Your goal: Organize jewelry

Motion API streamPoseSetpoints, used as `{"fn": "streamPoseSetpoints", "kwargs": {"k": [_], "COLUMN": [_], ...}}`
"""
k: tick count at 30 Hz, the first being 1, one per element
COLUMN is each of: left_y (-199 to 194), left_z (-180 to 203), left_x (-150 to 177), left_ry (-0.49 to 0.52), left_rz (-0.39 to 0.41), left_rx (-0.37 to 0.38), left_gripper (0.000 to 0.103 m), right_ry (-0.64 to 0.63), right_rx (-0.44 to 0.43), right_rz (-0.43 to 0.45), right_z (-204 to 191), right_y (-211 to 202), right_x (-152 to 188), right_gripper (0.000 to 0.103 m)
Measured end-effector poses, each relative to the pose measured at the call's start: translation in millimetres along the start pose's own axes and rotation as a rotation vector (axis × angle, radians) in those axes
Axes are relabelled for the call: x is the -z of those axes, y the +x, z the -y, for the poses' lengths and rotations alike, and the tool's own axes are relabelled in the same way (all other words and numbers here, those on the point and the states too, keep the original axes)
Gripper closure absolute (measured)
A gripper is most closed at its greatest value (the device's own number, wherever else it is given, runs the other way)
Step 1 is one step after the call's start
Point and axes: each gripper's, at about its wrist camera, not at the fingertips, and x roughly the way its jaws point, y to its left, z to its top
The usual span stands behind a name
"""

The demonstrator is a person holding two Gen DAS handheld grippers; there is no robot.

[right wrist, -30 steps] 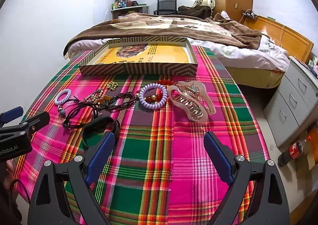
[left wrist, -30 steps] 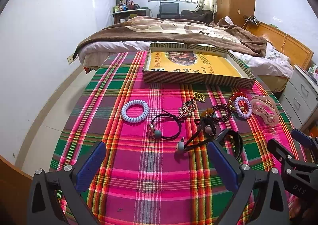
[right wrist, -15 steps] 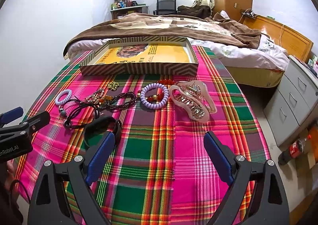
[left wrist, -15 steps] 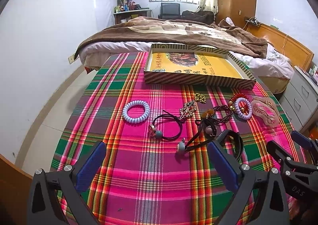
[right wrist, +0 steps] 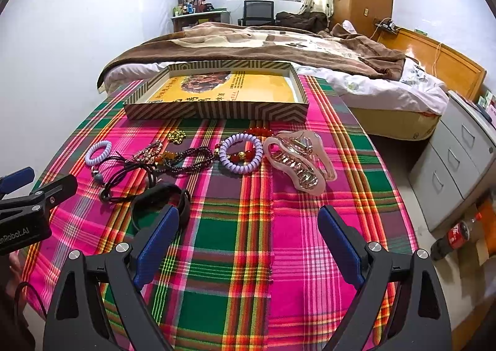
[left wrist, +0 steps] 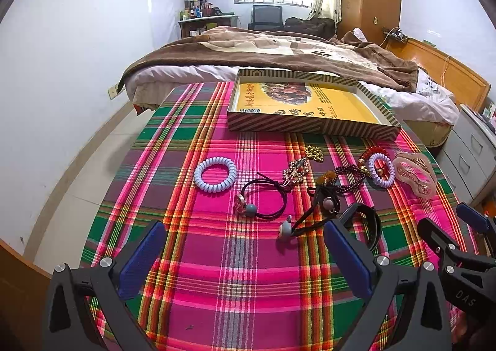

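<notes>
1. You're holding both grippers, left gripper (left wrist: 245, 253) and right gripper (right wrist: 248, 241), jaws wide, empty; barely drifting since a second ago.
2. Jewelry, like the purple coil bracelet (right wrist: 241, 154), is sitting on the bench, outside the tray (right wrist: 217, 110); nothing's sorted.

A striped tray (left wrist: 310, 127) with a yellow printed floor is seen empty at the far side of the plaid worktop (left wrist: 217, 273). In front of it the jewelry is spread in a loose row: a pale blue coil tie (left wrist: 214, 174) lies flat and apart at the left, a black tie (left wrist: 263, 200) with a grey bead beside it, then a gold clip (left wrist: 295, 170), a cluster of gold beads (left wrist: 314, 153), and a dark purple bracelet (left wrist: 348, 177). A lilac coil (right wrist: 241, 153) is laid over a red bracelet (right wrist: 260, 132), touching it. A pink claw clip (right wrist: 299, 162) rests at the right end. A black band (right wrist: 161, 200) lies nearest.
</notes>
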Motion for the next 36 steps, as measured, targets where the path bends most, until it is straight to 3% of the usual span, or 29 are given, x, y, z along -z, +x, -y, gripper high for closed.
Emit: {"fn": "streamPoseSetpoints", "kwargs": {"k": [36], "left_y": [2.5], "left_z": [-6.6], "left_x": [-0.1], "left_ry": [-0.005], "left_rz": [-0.005], "left_rx": [0.001], "left_gripper": [0.000], "right_ry": [-0.007], "right_rx": [0.008], "right_rz": [-0.005], "right_z": [-3.5], "right_y": [1.7], "right_x": [-1.8], "right_gripper": [0.012]}}
